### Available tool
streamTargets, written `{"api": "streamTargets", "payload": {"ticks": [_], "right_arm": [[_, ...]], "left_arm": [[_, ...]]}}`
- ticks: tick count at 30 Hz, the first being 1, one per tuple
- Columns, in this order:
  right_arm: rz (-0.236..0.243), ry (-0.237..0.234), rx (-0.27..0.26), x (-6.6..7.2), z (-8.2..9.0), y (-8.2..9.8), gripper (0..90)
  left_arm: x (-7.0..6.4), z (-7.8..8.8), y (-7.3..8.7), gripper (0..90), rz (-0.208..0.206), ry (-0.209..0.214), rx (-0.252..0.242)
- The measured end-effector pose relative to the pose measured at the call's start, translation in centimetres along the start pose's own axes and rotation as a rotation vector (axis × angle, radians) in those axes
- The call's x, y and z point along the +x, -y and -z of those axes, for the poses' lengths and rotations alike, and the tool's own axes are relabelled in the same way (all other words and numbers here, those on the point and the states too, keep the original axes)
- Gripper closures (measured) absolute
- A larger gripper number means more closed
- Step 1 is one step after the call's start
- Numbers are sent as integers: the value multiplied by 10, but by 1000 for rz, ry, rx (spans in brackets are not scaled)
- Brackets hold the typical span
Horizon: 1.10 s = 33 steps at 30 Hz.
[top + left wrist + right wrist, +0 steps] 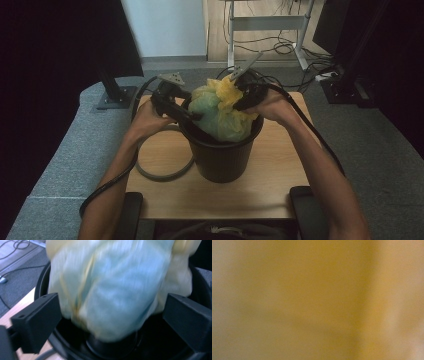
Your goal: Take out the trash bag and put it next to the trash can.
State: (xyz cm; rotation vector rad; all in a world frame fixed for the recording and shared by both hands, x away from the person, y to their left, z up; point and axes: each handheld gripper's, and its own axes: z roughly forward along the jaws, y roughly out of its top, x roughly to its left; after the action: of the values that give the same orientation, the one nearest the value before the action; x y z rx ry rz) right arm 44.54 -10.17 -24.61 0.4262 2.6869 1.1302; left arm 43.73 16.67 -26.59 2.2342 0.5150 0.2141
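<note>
Left to right, high view.

Ring: grey hoop flat on the table, at 9 o'clock of the bin, near it.

Left gripper: at the bin's rim, 10 o'clock. Jaws spread wide in the left gripper view, nothing pinched; the bag sits ahead between them, untouched.

Bin: black, upright, mid-table.

Bag: yellow-green plastic, stuffed, its bulk standing up out of the bin, lower part inside.

Right gripper: at the bag's top, 1 o'clock. Jaws buried in yellow folds; it appears to be pinching the bunched neck, though the pads cannot be made out.

Step in hand, as judged: lifting the bag out of the bin.

Next move calls for: the left gripper steadying the bin while the right draws the bag straight up.
</note>
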Motion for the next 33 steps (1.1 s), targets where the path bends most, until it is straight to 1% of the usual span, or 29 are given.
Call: {"api": "streamTargets", "payload": {"ticks": [4, 11, 17, 23, 27, 33], "right_arm": [[-4, 15, 0, -2, 10, -3, 707], [-16, 31, -6, -6, 27, -5, 706], [-26, 46, -28, -8, 42, -7, 706], [-31, 71, -38, -10, 57, -10, 706], [-38, 97, -38, -11, 66, -11, 706], [-52, 130, -37, -14, 79, -11, 705]], "left_arm": [[1, 6, 10, 0, 0, -6, -3], [4, 19, 26, 0, 11, -30, -35], [7, 26, 41, 0, 22, -51, -39], [11, 29, 60, 0, 40, -63, -41], [14, 30, 71, 0, 53, -71, -51], [16, 26, 87, 0, 73, -78, -54]]}}
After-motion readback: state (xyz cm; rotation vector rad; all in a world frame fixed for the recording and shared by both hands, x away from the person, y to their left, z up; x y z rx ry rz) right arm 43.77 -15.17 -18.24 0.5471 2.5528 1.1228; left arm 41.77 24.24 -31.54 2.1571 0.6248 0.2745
